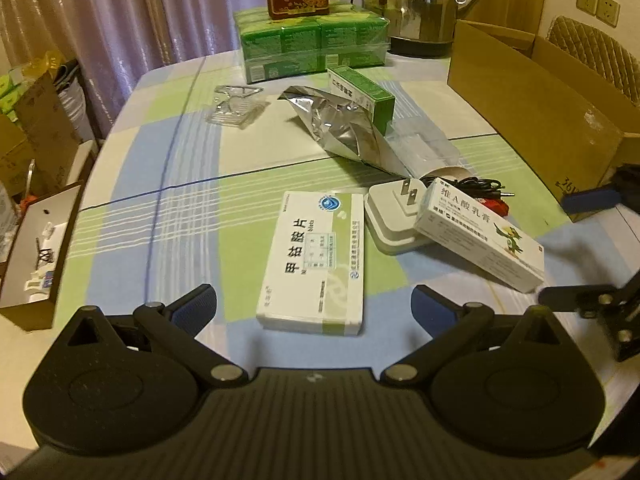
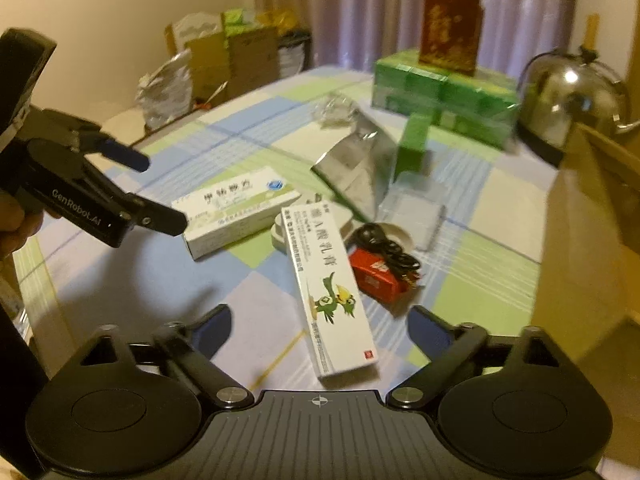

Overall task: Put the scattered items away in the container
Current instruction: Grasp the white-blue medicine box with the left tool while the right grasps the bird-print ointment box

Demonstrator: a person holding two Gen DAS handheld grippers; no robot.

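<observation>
Left tongs and right tongs gape empty over white medicine boxes, lying flat.

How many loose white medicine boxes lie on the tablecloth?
2: the flat white-and-green tablet box between the open left gripper fingers, and the long white ointment box with a bird cartoon, leaning on the white plug adapter. Others may be hidden.

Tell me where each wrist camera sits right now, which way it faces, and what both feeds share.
Left wrist: behind the open left gripper, low over the table, facing the white medicine box; the right gripper enters at right.
Right wrist: behind the open right gripper, facing the long ointment box; the left gripper and a hand show at left.
Shared: both boxes, white plug, foil bag, kettle, cardboard box.
</observation>
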